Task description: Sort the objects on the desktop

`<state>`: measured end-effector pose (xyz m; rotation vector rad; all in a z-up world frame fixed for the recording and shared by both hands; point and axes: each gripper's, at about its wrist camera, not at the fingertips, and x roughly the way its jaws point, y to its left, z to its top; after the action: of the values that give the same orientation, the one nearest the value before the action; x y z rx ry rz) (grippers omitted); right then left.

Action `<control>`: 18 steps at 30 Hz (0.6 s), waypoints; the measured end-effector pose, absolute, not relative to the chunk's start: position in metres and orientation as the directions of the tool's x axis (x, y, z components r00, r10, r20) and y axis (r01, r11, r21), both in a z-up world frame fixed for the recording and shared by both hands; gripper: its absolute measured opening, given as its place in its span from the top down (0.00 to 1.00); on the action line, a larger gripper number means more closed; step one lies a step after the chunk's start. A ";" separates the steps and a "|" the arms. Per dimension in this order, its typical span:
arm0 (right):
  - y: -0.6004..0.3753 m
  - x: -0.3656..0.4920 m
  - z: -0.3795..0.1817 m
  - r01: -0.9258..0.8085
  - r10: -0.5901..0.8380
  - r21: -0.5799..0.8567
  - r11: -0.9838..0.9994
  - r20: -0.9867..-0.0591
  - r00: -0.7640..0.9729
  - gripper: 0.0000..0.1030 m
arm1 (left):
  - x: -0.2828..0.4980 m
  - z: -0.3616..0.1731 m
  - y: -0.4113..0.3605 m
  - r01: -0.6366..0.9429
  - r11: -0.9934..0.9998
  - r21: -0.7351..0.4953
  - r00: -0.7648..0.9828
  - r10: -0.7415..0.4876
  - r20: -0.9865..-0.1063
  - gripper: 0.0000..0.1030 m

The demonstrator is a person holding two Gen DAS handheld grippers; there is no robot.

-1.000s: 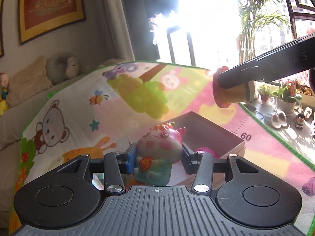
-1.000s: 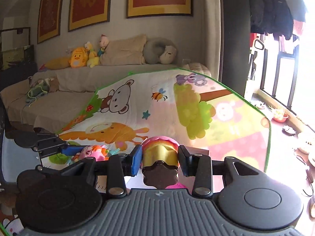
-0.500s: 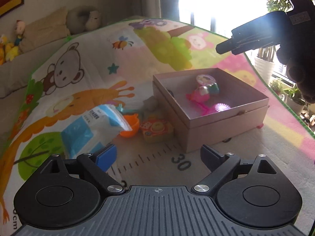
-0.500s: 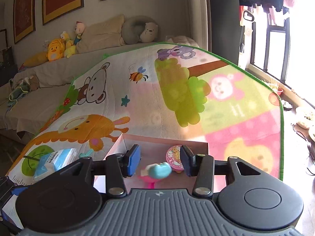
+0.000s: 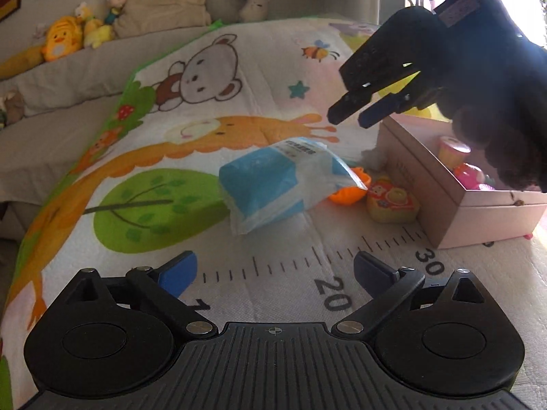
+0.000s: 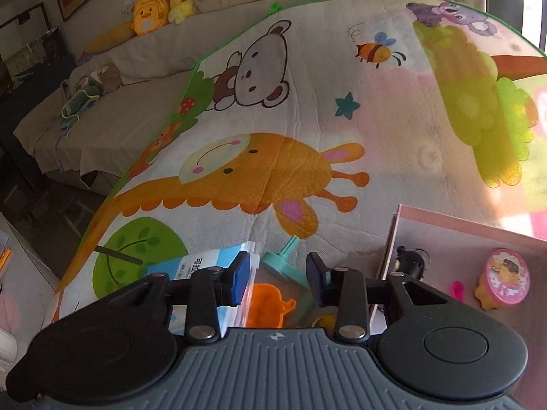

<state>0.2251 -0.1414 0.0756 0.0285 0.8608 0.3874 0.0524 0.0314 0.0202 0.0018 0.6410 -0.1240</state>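
My left gripper [image 5: 275, 270] hangs low over the cartoon play mat [image 5: 212, 143], jaws wide and still opening, nothing between them. Ahead lie a blue-and-white tissue pack [image 5: 273, 188], an orange toy [image 5: 348, 193] and a yellow-red toy [image 5: 391, 201]. The pink box [image 5: 454, 212] at the right holds a pink-lidded cup [image 5: 453, 147] and a pink toy [image 5: 470, 174]. My right gripper [image 6: 278, 273], seen from the left wrist as right gripper [image 5: 362, 114], hovers above the orange toy [image 6: 266, 304] and a teal piece [image 6: 290, 259]; its jaws are closing on nothing.
A gloved hand [image 5: 495, 102] carries the right gripper over the box's near corner. The box wall [image 6: 389, 249] stands just right of the right fingers, with the cup [image 6: 506, 276] inside. A sofa with plush toys [image 5: 65, 37] runs along the far left.
The left gripper let go of the pig toy and swung left and down to the mat. The right gripper dropped the pink-lidded cup in the box and moved left over the loose toys.
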 end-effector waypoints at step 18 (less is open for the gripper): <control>-0.128 0.284 0.037 -0.250 0.069 -0.085 0.965 -0.832 0.551 0.88 | 0.046 0.021 0.055 0.091 0.990 -0.111 0.833 -0.136 -0.537 0.00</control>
<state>0.2837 -0.1277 0.0365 -0.2022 0.9712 0.1901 0.0457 0.0551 0.0214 -0.0817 0.5744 -0.1206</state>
